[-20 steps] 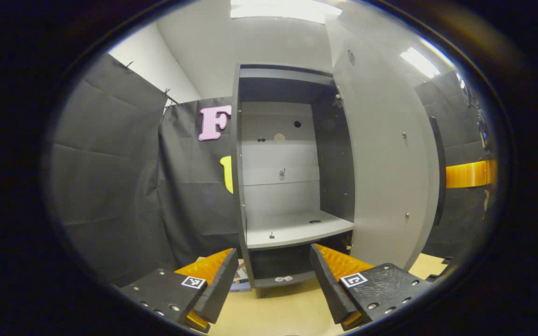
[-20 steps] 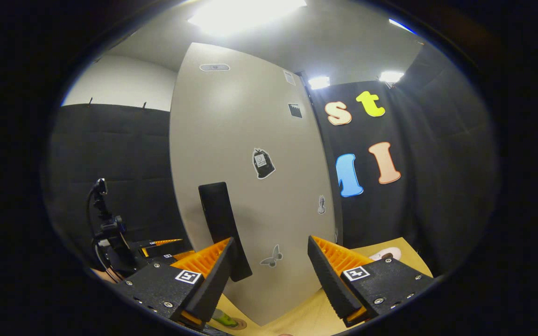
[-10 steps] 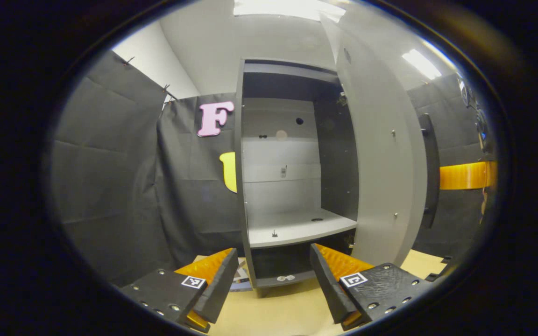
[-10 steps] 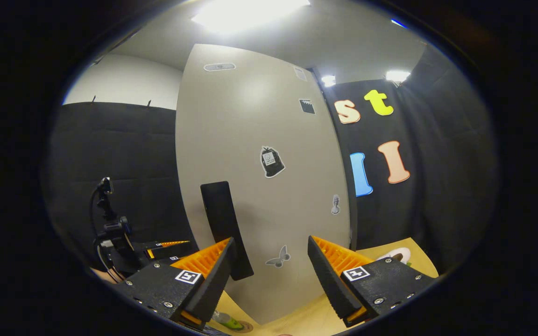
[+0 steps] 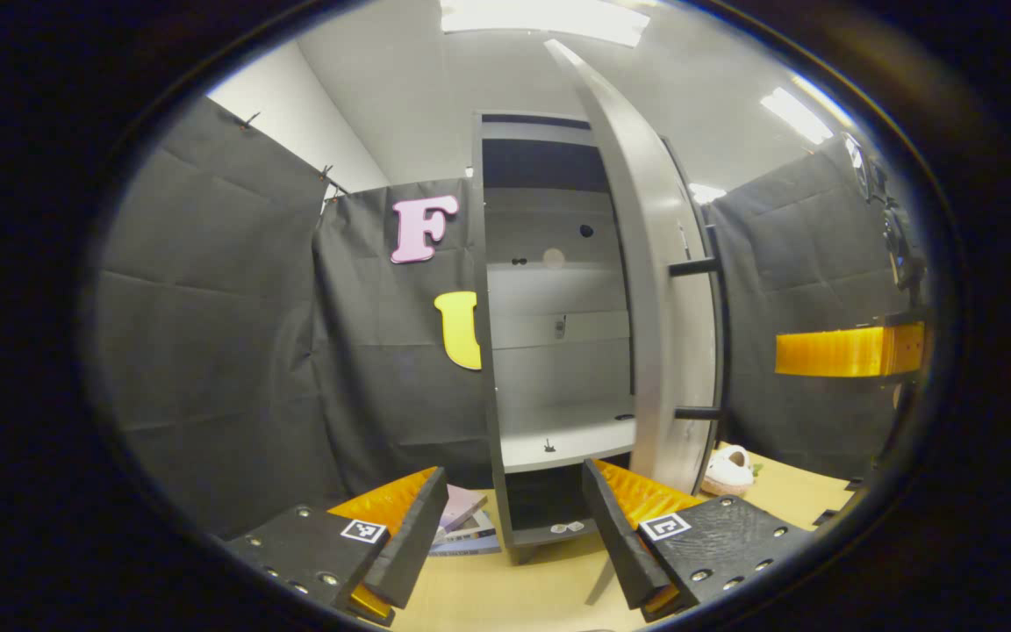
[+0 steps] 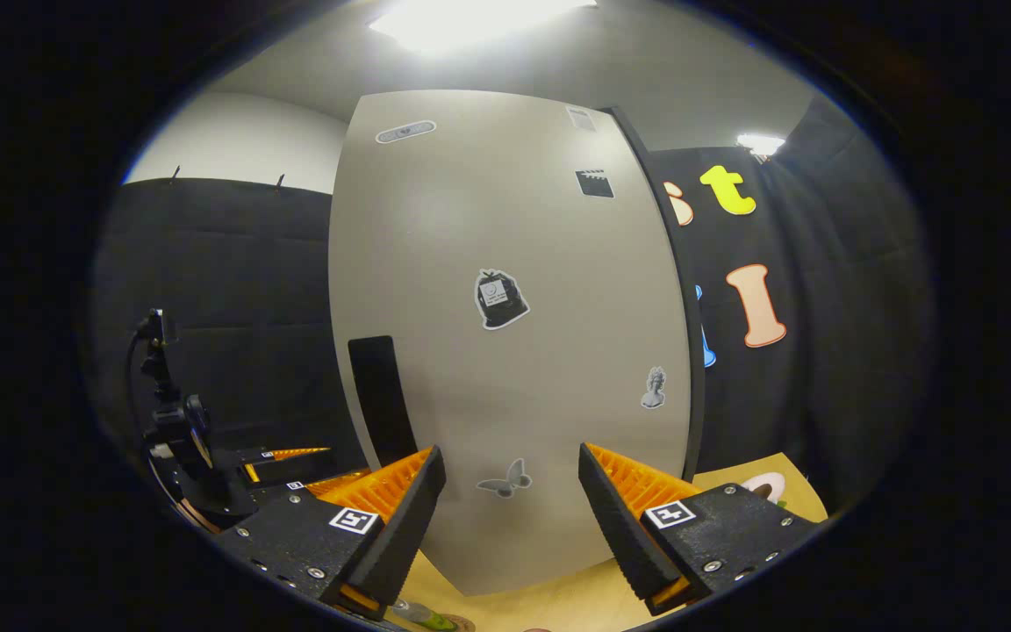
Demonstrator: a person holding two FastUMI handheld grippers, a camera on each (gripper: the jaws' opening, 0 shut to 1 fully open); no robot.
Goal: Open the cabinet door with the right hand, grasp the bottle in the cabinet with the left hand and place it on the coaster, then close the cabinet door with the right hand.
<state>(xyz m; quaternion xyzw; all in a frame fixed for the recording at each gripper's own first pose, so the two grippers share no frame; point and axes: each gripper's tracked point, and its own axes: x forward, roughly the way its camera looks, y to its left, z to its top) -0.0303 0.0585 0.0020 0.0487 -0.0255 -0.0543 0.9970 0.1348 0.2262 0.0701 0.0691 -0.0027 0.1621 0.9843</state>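
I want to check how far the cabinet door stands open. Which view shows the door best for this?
The left gripper view: the cabinet door appears nearly edge-on, with the open cabinet behind it. The right gripper view shows only its flat outer face with stickers.
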